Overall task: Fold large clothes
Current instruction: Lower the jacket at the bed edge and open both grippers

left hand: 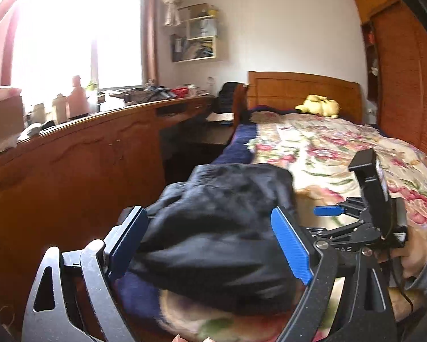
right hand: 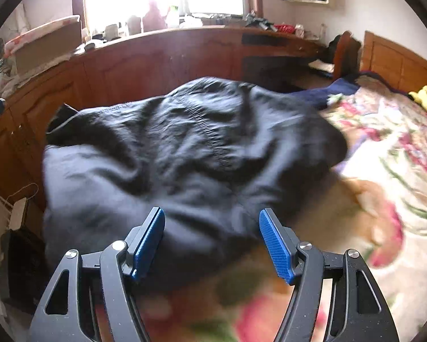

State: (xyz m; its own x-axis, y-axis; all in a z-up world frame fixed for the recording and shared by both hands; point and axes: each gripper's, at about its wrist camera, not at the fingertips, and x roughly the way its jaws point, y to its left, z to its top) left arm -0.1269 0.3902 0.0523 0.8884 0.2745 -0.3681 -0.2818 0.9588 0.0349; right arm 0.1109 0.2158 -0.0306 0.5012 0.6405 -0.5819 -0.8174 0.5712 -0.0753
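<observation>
Garment (right hand: 185, 154): dark navy to black cloth, bunched in a rumpled heap with deep creases and one ribbed seam across its middle. Lies on the floral bedspread (right hand: 390, 154) at the bed's near left edge; fills centre frame in both views (left hand: 225, 228). Edges motion-blurred.

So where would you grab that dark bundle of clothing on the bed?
Probably the near edge of the dark garment, coming in low from the foot of the bed. It lies bunched in a mound there, right in front of the open right claw, so that hem gives a thin fold to pinch.
</observation>
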